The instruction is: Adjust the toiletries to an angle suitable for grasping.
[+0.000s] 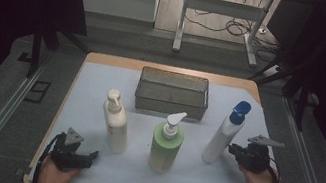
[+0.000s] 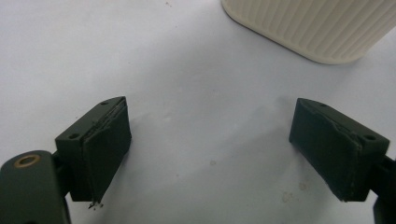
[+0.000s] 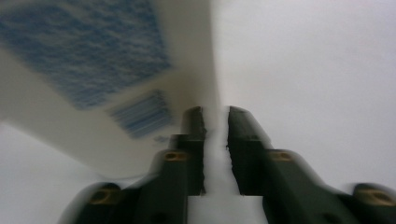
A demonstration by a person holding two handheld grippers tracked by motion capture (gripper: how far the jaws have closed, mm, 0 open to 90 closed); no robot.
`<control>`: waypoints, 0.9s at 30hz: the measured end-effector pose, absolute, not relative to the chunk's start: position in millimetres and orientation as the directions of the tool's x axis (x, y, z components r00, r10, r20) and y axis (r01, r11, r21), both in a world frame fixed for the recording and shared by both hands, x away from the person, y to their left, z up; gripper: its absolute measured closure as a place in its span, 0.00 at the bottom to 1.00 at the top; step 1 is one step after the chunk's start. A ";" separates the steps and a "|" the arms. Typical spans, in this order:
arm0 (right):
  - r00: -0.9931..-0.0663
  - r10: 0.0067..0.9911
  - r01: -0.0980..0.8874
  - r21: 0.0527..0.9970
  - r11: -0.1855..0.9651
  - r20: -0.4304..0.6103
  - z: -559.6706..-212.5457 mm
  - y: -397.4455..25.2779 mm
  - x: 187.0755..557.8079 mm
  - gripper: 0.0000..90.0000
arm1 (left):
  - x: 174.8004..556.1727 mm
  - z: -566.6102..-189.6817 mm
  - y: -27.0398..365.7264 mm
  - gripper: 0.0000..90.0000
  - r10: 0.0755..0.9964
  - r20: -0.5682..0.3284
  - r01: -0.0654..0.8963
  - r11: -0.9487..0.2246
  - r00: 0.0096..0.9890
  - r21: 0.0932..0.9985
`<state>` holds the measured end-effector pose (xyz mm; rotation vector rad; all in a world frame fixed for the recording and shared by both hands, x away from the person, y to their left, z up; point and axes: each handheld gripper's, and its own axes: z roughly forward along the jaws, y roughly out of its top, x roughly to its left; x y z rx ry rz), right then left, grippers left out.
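Fingers first: on your right gripper (image 3: pixel 215 116) the 2 black jaws stand almost pressed together, a thin slit of pale surface between them, pinching nothing. Their tips sit right at the edge of the tall white plastic bottle with the blue flip cap (image 3: pixel 107 74), whose blue label and barcode lie just left of the jaws; the view is blurred, so you cannot tell whether the left jaw touches the bottle wall. From above, that right gripper (image 1: pixel 237 150) is low against the same bottle (image 1: pixel 224 133), which leans slightly toward the middle of the table.

Your left gripper (image 2: pixel 210 154) has its pads (image 2: pixel 107 149) spread wide over the bare white table cover (image 2: pixel 187 70), holding nothing, with the base of the ribbed cream pump bottle (image 2: pixel 322 28) ahead and apart from it. From above, the left gripper (image 1: pixel 76 155) lies near the front edge, just beside that cream bottle (image 1: pixel 114 123). The green pump bottle with a white dispenser (image 1: pixel 166 145) stands between the 2 hands, and the grey wire-mesh basket (image 1: pixel 170 104) waits empty behind all 3 bottles.

The step in hand looks like the approach to the blue-capped bottle, presumably for the basket. Next, you would need to open the right jaws wide enough to straddle the bottle body before closing and lifting.
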<state>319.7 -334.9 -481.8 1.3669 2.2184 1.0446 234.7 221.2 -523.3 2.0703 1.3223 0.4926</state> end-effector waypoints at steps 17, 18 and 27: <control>-0.459 0.874 0.648 0.734 0.206 0.160 -489.2 -336.2 333.3 0.99 | 234.8 -523.2 221.2 0.14 0.904 -0.020 0.670 -0.302 0.427 0.678; -0.459 0.874 0.648 0.734 0.206 0.160 -489.2 -336.2 333.3 0.99 | 234.8 -523.2 221.1 0.14 0.904 -0.020 0.670 -0.302 0.427 0.678; -0.435 0.884 0.658 0.730 0.183 0.170 -493.6 -333.8 341.5 0.99 | 234.8 -523.2 221.1 0.14 0.904 -0.021 0.671 -0.301 0.427 0.678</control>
